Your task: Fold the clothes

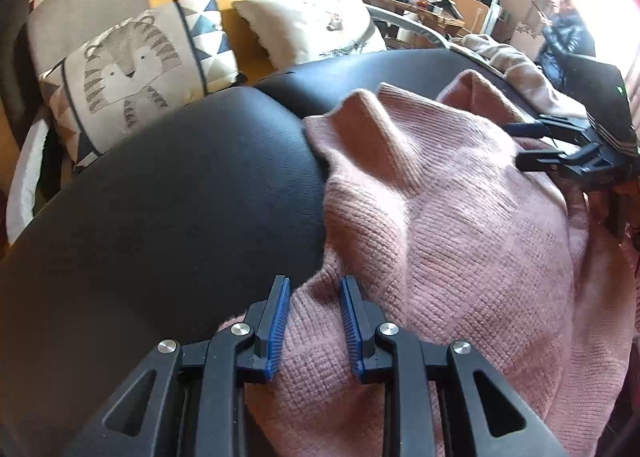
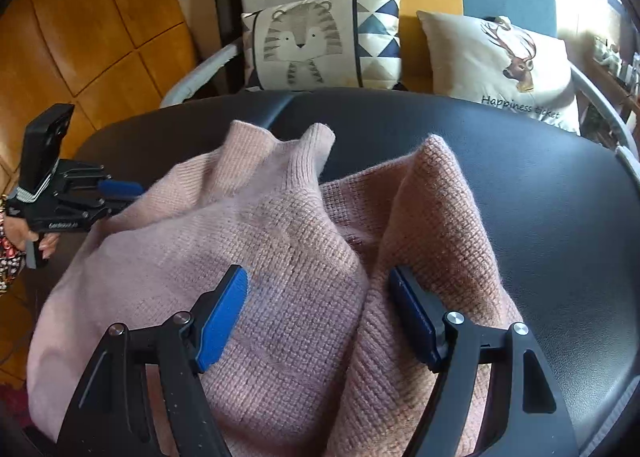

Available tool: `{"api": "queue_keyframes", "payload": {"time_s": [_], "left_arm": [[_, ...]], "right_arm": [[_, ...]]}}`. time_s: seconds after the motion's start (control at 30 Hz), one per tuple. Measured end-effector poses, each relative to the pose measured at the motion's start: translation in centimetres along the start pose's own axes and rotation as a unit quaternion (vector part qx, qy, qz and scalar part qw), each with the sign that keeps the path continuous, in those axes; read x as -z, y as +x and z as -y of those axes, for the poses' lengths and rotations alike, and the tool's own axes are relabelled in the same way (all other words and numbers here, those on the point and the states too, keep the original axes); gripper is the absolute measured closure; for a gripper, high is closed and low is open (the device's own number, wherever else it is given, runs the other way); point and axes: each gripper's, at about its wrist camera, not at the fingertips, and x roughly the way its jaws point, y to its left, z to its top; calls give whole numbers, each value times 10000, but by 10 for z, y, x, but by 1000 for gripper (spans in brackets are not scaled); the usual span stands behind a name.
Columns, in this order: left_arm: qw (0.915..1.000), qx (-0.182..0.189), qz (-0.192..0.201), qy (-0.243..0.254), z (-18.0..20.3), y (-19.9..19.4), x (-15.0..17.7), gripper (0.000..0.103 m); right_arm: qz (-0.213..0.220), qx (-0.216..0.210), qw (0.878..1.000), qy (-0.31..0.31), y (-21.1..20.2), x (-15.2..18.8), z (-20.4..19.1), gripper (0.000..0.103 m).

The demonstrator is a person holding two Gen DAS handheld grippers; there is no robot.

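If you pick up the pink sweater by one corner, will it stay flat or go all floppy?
Probably floppy: the pink sweater already lies in soft bumps and folds on the black table, so the rest would likely hang down. Its fuzzy knit looks grippy, not slippery. It will probably drag along rather than slide.

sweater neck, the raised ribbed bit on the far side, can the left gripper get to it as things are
Probably yes. The left gripper sits at the pink sweater near edge, jaws apart around a fold, and only knit lies between it and the ribbed neck. The right gripper stays off to the side.
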Motion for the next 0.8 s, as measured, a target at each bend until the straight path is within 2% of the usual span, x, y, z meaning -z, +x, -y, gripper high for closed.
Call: {"api": "queue_keyframes", "payload": {"time_s": [0.07,0.1,0.17,0.27,0.37,0.43,0.5,0.63,0.7,0.8], "left_arm": [[9994,238,179,-161,-5,-6,-1,78],[9989,369,191,-197,-5,-8,0,77],[9991,399,86,-82,0,-4,2,77],[9992,58,-116,386,15,7,8,77],[9980,-166,-59,608,24,7,9,77],[9980,-179,-51,612,25,7,9,77],[9993,-72,1,376,20,8,10,77],[9998,29,174,-24,14,6,15,81],[9997,-84,232,-67,15,4,18,90],[9986,-420,286,-147,14,-1,14,92]], "right_arm": [[-99,15,9999,-127,2,1,-3,21],[-157,36,9996,-210,3,2,-6,20],[-226,227,9984,-468,8,2,-15,20],[-216,398,9975,-551,11,2,-22,19],[-31,326,9980,-545,7,1,-25,19],[10,236,9980,-587,7,0,-28,25],[-139,328,9976,-591,15,0,-30,40],[-149,398,9988,-243,21,1,-27,54],[-94,515,9986,-26,19,2,-25,69],[10,603,9982,39,18,7,-25,73]]}}
